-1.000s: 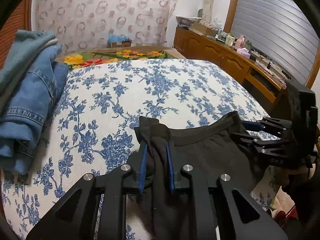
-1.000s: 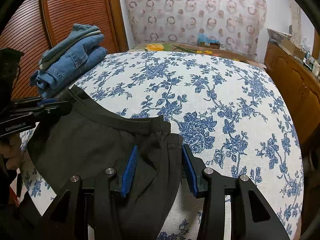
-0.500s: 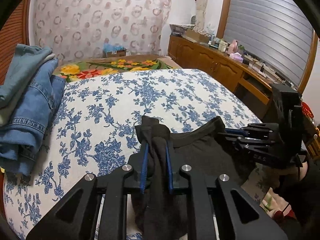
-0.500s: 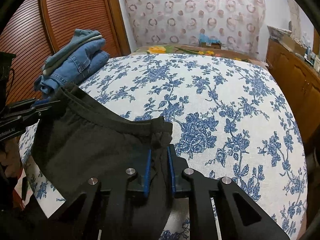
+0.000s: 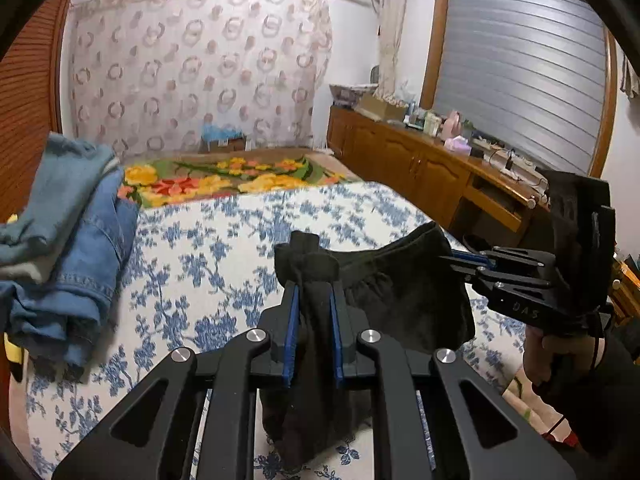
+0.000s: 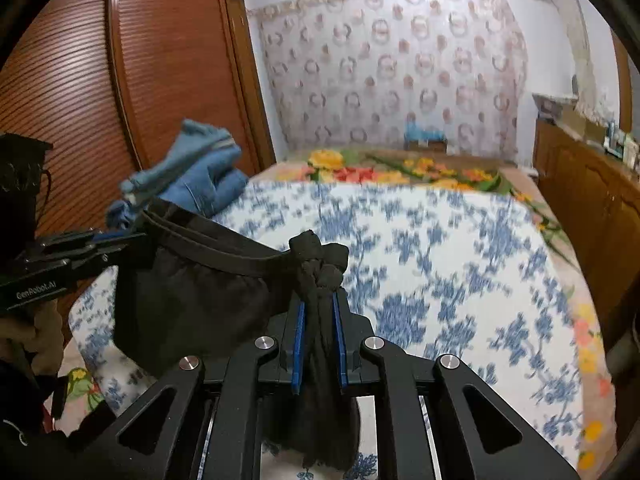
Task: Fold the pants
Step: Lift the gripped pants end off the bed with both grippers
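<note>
Left view: my left claw clamps the black pants above the floral bed, sideboard and shutter beyond. Right view: my right claw pinches the waistband's other corner; only here, the louvred wardrobe behind folded jeans.

— Black pants: soft matt cloth, gathered at the waistband, bunched thick between blue pads.
— Left gripper and right gripper: matt black plastic, with shiny round metal screws.
— Bed cover: woven cloth, white with blue flower print, a little rough.
— Jeans pile: blue denim, coarse, with stitched hems.
— Wardrobe doors: red-brown wood, slatted, slightly glossy.
— Cabinet: polished brown wood.
— Curtain: thin patterned cloth.
</note>
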